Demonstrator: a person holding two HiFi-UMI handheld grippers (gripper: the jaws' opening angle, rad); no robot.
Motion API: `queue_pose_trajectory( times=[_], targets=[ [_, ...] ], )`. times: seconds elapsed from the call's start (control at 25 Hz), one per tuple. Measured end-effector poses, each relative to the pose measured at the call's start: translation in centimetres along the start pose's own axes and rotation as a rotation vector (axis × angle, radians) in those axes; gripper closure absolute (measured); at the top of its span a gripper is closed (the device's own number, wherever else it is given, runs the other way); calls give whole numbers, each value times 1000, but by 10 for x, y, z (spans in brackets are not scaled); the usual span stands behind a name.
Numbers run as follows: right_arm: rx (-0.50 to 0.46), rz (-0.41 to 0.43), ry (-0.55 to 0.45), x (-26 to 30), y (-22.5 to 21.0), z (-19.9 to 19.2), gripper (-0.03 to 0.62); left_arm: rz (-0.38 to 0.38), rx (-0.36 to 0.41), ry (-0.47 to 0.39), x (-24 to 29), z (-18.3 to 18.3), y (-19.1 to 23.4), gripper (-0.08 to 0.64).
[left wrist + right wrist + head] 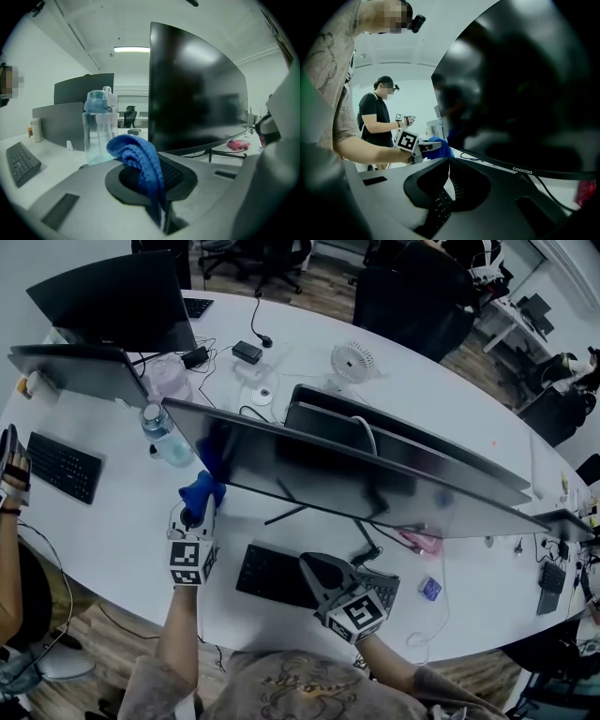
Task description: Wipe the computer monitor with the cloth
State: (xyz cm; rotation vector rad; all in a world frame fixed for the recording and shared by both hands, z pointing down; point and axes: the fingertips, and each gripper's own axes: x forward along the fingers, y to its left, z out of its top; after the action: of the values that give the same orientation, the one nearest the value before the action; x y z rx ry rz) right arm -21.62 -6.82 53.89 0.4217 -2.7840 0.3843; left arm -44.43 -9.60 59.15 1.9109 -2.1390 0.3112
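Note:
A wide curved monitor stands across the middle of the white desk, its dark screen facing me. My left gripper is shut on a blue cloth, held just in front of the screen's left end. In the left gripper view the cloth bunches up out of the closed jaws of the left gripper. My right gripper hovers over the keyboard below the screen's middle, shut with nothing in it. The right gripper view shows the right gripper under the screen, with the cloth beyond.
A clear water bottle stands just left of the monitor. A black keyboard lies under my grippers, another keyboard at far left. A pink object, a small fan and more monitors are around. Another person stands to the left.

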Motion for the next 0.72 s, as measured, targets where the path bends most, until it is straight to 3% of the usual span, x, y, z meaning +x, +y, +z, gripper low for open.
queue_pose_trajectory(
  times=[0.24,0.4,0.56,0.72],
  targets=[
    [21,-12,64,3,-6,-9,571,-14,6,-4,18,-2,6,512],
    [31,-4,16,8,-8,-6,571,-4,8,7,25,-8,15,512],
    [28,-26,63,6,-13,-11,571,-12,13,8,27,-7,14,512],
    [34,-17,27,8,-12,-7,571,-23,21,0,28,-4,10,512]
  ],
)
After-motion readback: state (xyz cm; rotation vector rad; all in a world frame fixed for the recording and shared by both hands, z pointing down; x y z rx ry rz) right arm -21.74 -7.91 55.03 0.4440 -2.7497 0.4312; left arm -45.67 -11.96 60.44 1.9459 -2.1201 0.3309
